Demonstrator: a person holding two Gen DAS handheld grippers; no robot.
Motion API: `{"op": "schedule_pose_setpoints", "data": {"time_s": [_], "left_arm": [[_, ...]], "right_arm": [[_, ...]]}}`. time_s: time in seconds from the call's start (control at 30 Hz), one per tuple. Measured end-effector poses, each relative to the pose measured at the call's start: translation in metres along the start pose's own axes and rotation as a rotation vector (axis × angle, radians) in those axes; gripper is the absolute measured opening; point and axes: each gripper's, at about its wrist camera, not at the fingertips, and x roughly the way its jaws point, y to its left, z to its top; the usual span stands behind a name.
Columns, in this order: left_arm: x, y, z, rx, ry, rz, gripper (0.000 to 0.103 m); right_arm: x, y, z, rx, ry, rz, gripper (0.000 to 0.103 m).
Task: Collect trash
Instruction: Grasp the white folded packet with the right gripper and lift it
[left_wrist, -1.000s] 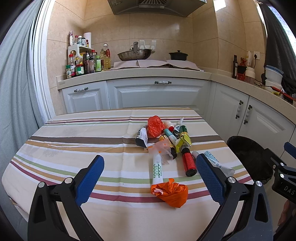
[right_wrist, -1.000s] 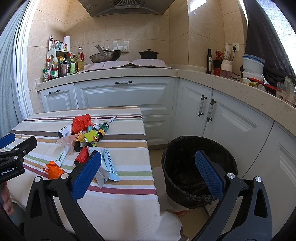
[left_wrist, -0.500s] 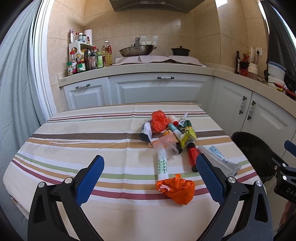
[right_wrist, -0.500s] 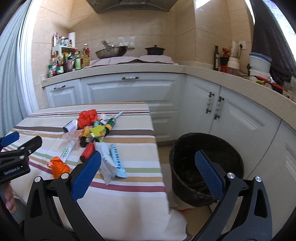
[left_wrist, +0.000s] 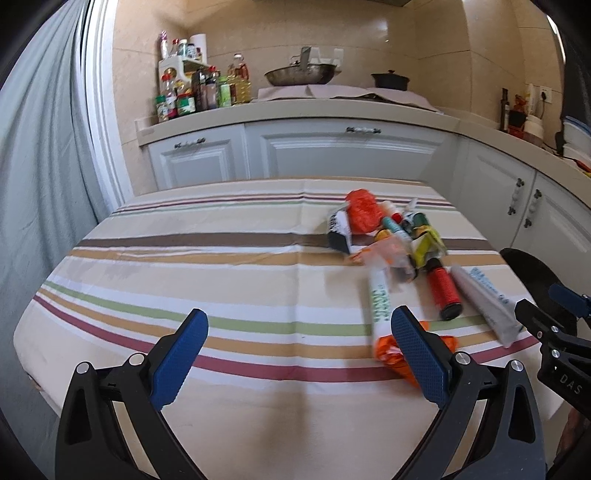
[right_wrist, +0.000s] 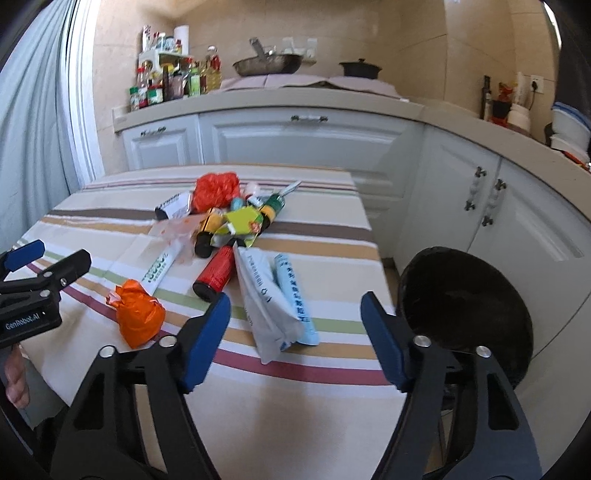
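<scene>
A pile of trash lies on the striped tablecloth (left_wrist: 221, 295). It holds a red crumpled bag (right_wrist: 216, 190), a yellow-green wrapper (right_wrist: 242, 223), a red bottle (right_wrist: 218, 271), a green-and-white tube (right_wrist: 160, 264), a white pouch (right_wrist: 260, 299) and a blue-white tube (right_wrist: 295, 299). An orange crumpled bag (right_wrist: 138, 317) sits nearest the front edge. My right gripper (right_wrist: 295, 301) is closing, with the pouch and blue-white tube lying beyond its untouched pads. My left gripper (left_wrist: 298, 317) is open over bare cloth, its right finger (left_wrist: 417, 354) in front of the orange bag (left_wrist: 388, 347).
A black bin (right_wrist: 465, 314) stands on the floor right of the table, beside white cabinets (right_wrist: 517, 229). The counter behind carries bottles (left_wrist: 192, 96), a wok (left_wrist: 301, 75) and a pot (left_wrist: 389, 79). A grey curtain (left_wrist: 33, 184) hangs left. A hand (right_wrist: 16, 380) shows lower left.
Both grippers have come lower and closer to the table. The right view swung left from the bin toward the trash, and its jaws have narrowed. The left jaws stay wide.
</scene>
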Motion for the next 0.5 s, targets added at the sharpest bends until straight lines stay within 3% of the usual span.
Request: {"op": "schedule_pose_setpoints", "data": {"time_s": [0.33, 0.43, 0.5], "left_arm": [[0.015, 0.013, -0.002, -0.026, 0.038, 0.007, 0.097], [0.018, 0.015, -0.002, -0.031, 0.044, 0.008, 0.097], [0.018, 0.016, -0.002, -0.034, 0.048, 0.005, 0.097]], "right_arm": [[0.026, 0.012, -0.003, -0.02, 0.086, 0.062, 0.037], [0.027, 0.016, -0.003, -0.032, 0.093, 0.071, 0.024], [0.028, 0.016, -0.003, -0.032, 0.098, 0.079, 0.022]]}}
